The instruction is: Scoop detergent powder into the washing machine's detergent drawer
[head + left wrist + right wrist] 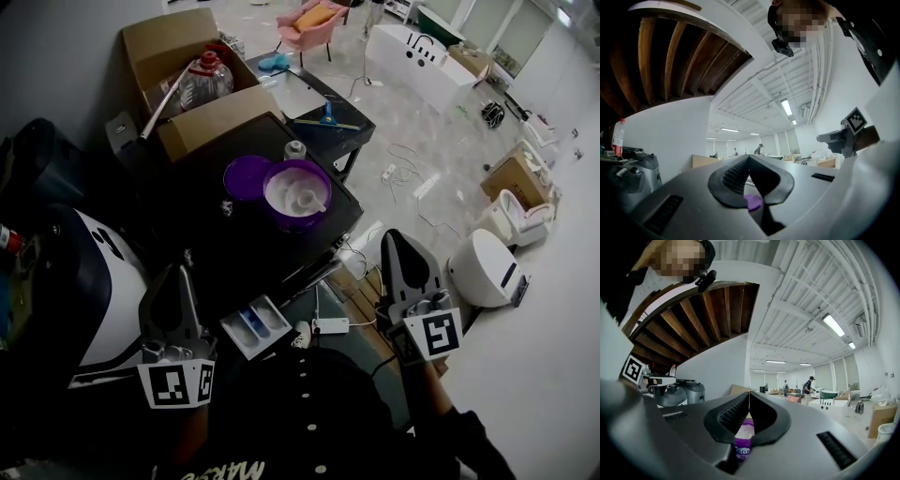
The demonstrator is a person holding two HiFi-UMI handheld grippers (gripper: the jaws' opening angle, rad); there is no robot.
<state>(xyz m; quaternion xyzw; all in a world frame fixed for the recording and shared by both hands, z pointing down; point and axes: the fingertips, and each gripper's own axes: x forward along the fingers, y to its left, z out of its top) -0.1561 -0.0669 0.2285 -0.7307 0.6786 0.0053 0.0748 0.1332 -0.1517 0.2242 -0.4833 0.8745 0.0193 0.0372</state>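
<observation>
Left tongs: your left tongs (176, 277) are clenched, tips pressed together with nothing between them (749, 158). You hold them low, between the washing machine (103, 281) and the drawer (272, 317).
Right tongs: your right tongs (394, 236) are clenched too and empty (749, 394), held off the table's (206, 239) near right corner, well apart from the tub (286, 220).
Tub: the purple tub stands open on the dark table, holding white powder.
Scoop: a white scoop (309, 199) lies in the powder; neither pair of tongs touches it.
Lid: the purple lid (246, 175) lies flat on the table, just beside the tub on its left.
Drawer: it is pulled out below the table's near edge, just right of your left tongs, with blue compartments showing.
</observation>
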